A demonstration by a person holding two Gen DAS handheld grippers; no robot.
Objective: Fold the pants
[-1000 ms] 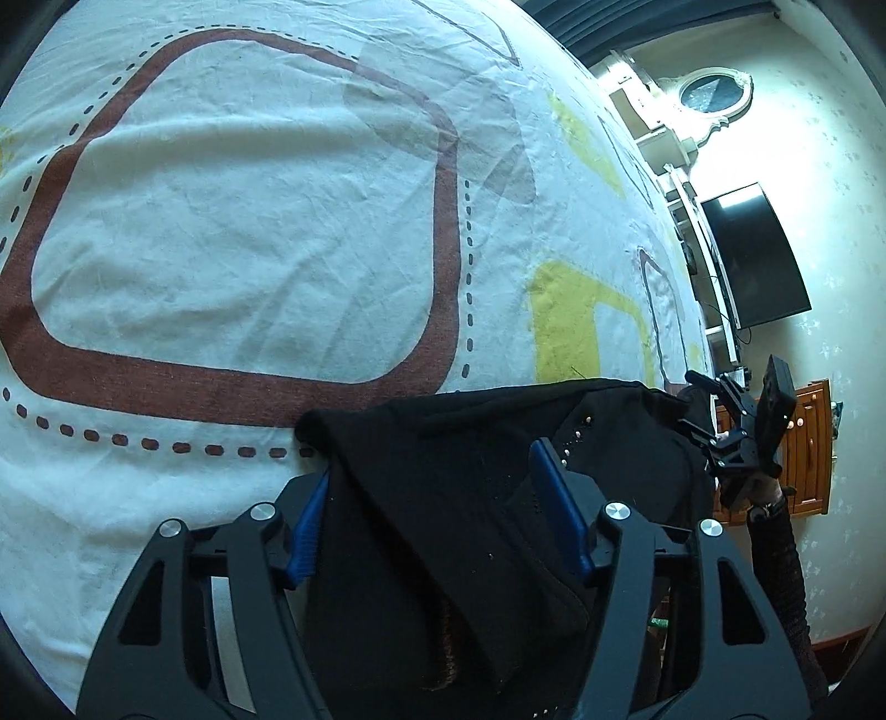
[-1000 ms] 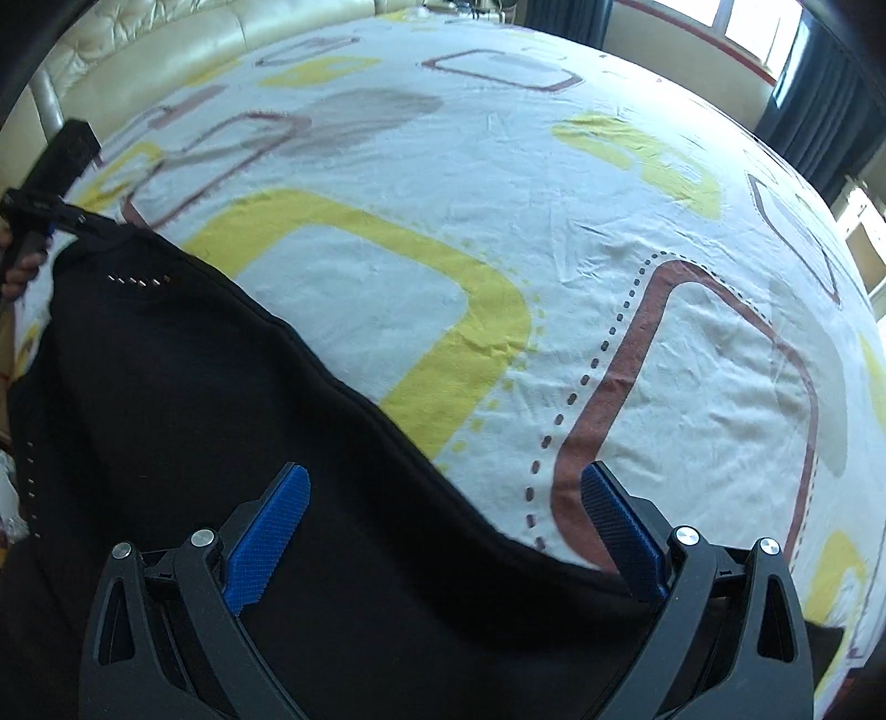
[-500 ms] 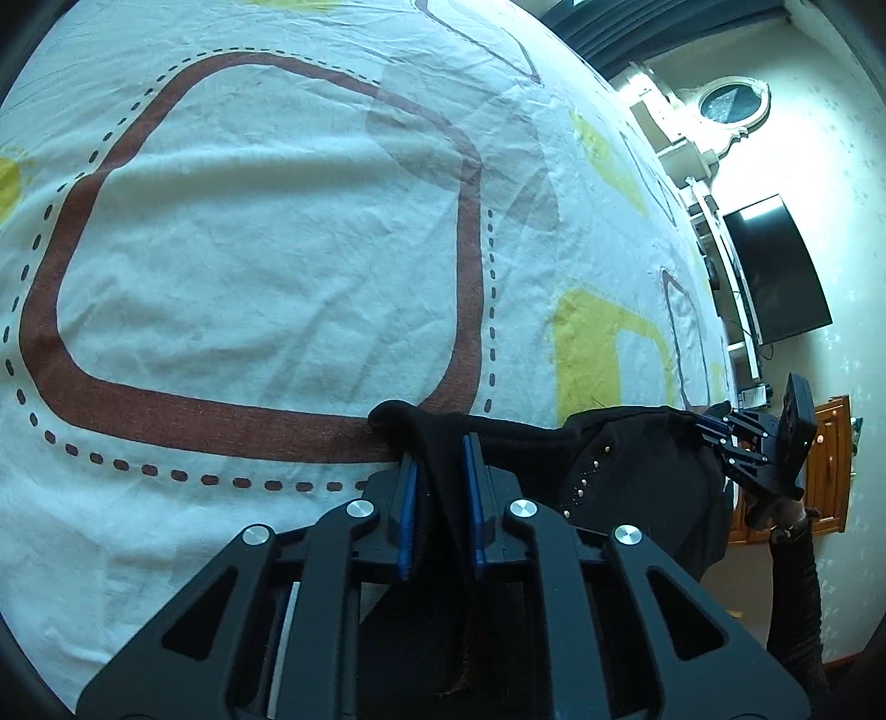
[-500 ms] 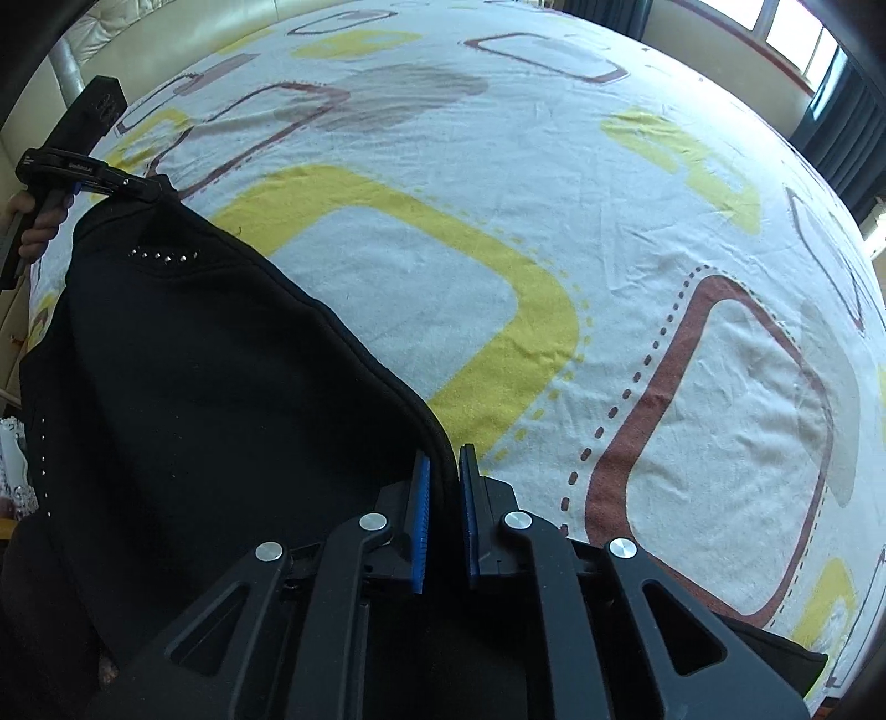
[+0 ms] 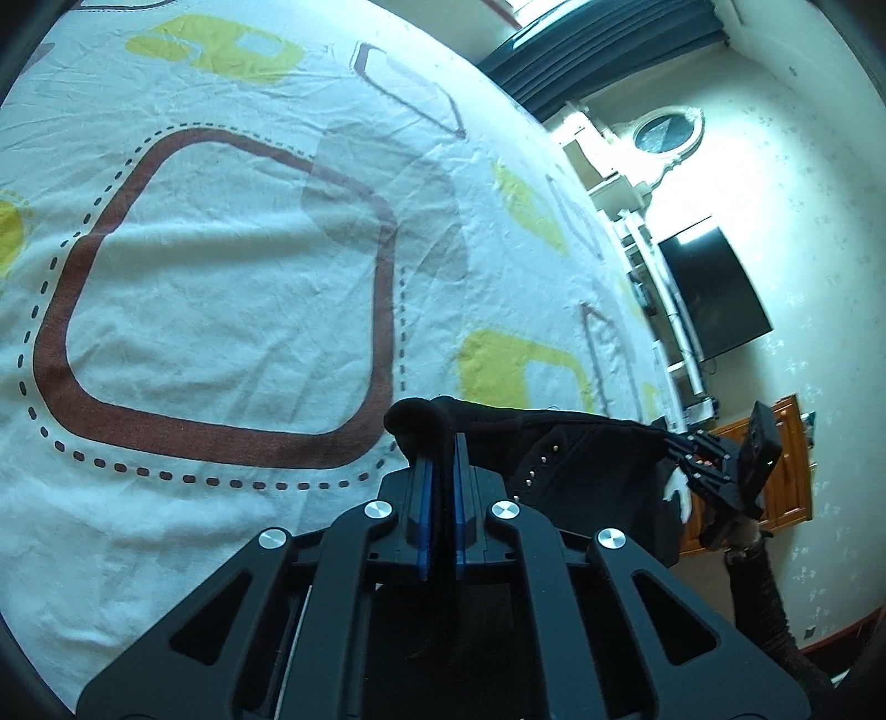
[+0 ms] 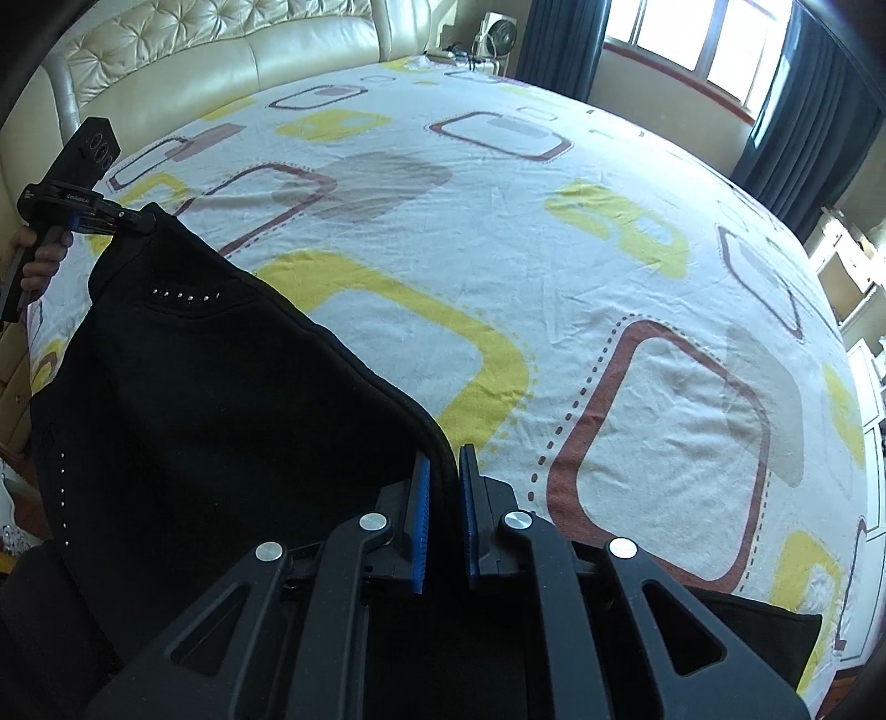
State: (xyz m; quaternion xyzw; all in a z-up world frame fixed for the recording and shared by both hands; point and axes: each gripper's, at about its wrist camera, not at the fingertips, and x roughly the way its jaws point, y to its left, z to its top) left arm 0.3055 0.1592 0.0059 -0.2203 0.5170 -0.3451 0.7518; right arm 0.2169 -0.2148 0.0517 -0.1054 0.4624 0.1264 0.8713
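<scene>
Bedroom with a wide bed (image 6: 554,266) under a white sheet printed with yellow, brown and grey rounded squares; cream tufted headboard (image 6: 221,61) at the far left, dark curtains (image 6: 803,127) and a window (image 6: 692,39) at the far right. In the left wrist view, a wall-mounted television (image 5: 714,293) and white shelving (image 5: 620,183) on the right.

Black pants (image 6: 221,432) held up over the near left part of the bed, a row of small metal studs below the top edge. Stretched between both tools. Left gripper (image 5: 440,471) closed, blue-padded fingers (image 5: 423,498) pinching a bunched corner of the fabric. Right gripper (image 6: 443,498) likewise clamped on the hem edge, fabric running down between its fingers (image 6: 421,515). Rest of the garment hanging near and below, partly hidden behind the tool bodies.
</scene>
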